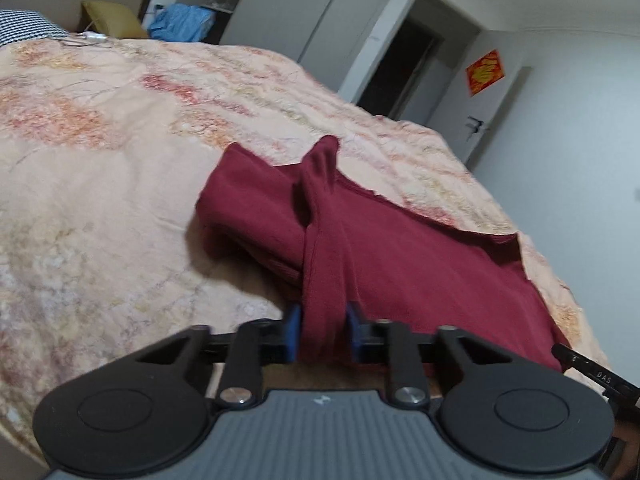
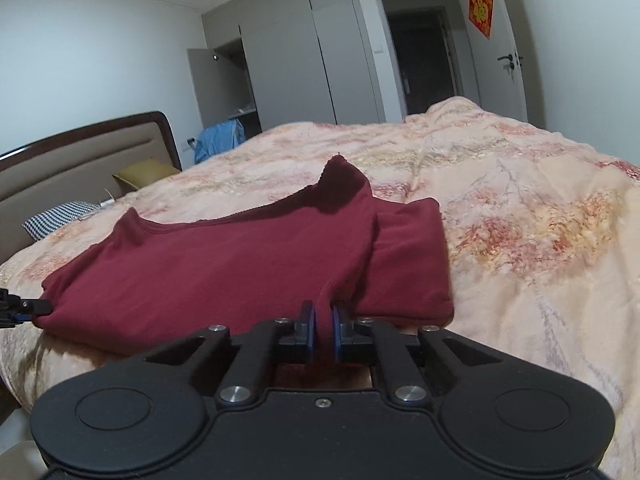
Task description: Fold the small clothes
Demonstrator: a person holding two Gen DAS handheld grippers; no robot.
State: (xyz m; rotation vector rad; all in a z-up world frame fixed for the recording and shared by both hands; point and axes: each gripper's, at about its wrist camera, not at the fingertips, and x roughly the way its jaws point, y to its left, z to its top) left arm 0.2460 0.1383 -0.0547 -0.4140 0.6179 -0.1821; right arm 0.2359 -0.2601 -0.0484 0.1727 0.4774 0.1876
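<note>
On the bed [image 2: 520, 208], near its edge: dark red shirt [image 2: 208, 256], soft, light, limp. My left gripper [image 1: 322, 334] and right gripper [image 2: 324, 330] each pinch a bunched hem fold; best grip there.

Left gripper [image 1: 322, 334]: matte black linkage arms, two round black discs at the sides, silver screw heads at the pivots, blue finger pads [image 1: 291, 330]. Its housing is grey and ribbed, with a small pale mark at the centre. Right gripper [image 2: 323, 330]: same black linkages, discs, silver screws and blue pads [image 2: 308, 326], but a plain black housing with one small central screw.
</note>
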